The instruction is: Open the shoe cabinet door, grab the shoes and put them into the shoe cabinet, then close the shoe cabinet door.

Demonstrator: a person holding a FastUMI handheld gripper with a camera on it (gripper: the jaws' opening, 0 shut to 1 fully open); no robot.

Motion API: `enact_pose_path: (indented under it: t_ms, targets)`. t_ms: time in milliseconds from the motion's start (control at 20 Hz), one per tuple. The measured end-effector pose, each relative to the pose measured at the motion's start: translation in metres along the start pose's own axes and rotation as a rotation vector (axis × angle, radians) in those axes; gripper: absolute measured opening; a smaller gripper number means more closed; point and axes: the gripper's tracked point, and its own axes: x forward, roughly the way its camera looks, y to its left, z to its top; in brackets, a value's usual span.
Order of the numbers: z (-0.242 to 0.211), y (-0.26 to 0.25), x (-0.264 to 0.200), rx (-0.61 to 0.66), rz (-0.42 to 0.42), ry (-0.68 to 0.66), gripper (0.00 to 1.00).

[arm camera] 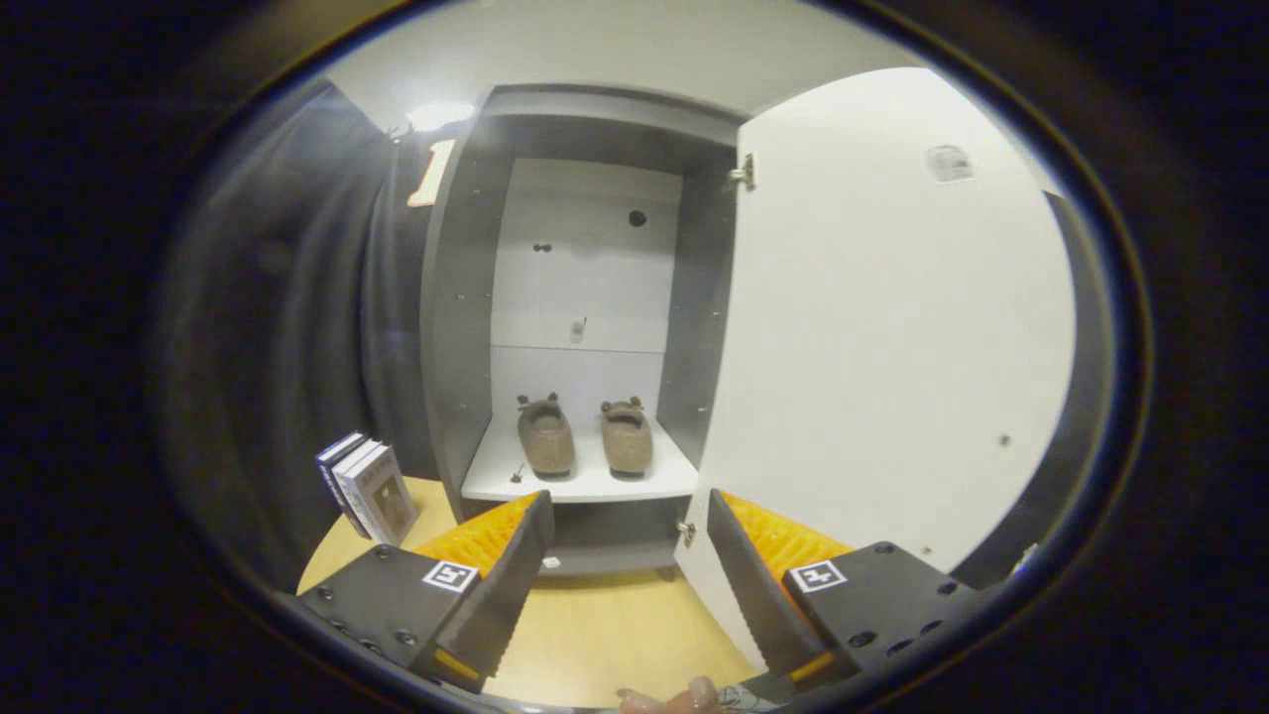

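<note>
A grey shoe cabinet [451, 327] stands ahead with its white door [892, 337] swung wide open to the right. Two brown fuzzy slippers [545, 436] [627, 437] sit side by side on the white lower shelf [585, 481], toes pointing inward. My gripper [627, 521] is open, held back from the cabinet, with nothing between its fingers. The right finger [749, 575] overlaps the lower edge of the open door in this view.
A few books [365, 488] lean upright on the wooden floor [595, 635] just left of the cabinet. Black cloth hangs at the left. A person's fingertips [684, 697] show beneath the gripper. Door hinges [744, 171] sit at the door's top and bottom.
</note>
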Motion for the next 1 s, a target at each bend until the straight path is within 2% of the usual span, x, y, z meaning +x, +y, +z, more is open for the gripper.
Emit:
enact_pose_path:
  t_ms: [300,550,750,1000]
  targets:
    - [0.004,-0.09,-0.084,0.055,-0.174,-0.052,0.98]
    - [0.004,-0.193,-0.108,0.061,-0.292,-0.086,0.98]
    - [0.009,-0.284,-0.087,0.057,-0.327,-0.099,0.98]
    - [0.011,-0.348,-0.018,0.048,-0.236,-0.101,0.98]
